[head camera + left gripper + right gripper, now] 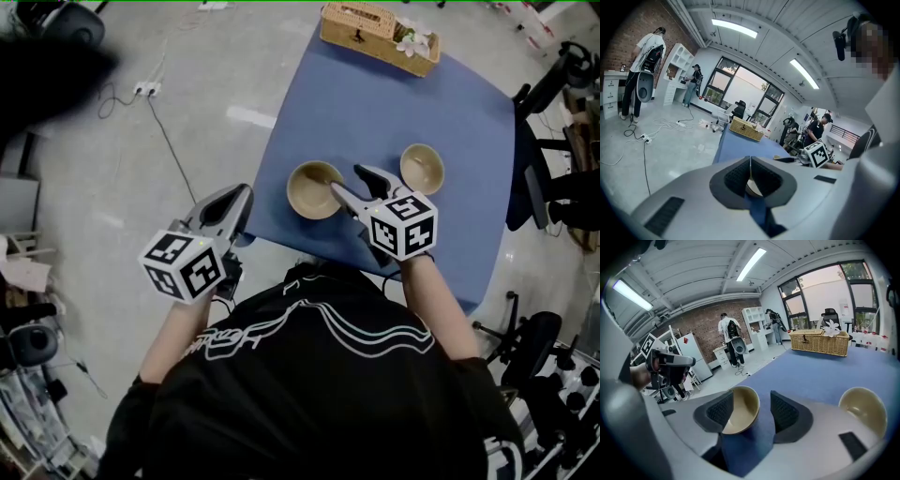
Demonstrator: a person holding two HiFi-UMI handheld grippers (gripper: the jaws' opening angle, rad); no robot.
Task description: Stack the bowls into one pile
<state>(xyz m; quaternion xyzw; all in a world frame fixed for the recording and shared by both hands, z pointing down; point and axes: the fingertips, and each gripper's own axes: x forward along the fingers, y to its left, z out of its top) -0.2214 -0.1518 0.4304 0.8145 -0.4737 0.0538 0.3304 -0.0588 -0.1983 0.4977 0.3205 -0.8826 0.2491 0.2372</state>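
Note:
Two beige bowls stand apart on the blue table. The left bowl is at my right gripper. That gripper is open, its jaws straddle the bowl's right-hand wall, and a clear gap shows between the rim and the right pad. The second bowl sits empty to the right of it. My left gripper hangs off the table's left edge over the floor, its pads shut together on nothing.
A wicker basket with a white flower sits at the table's far edge. A power strip and cables lie on the floor at the left. Chairs stand to the right. People stand by shelves at the back.

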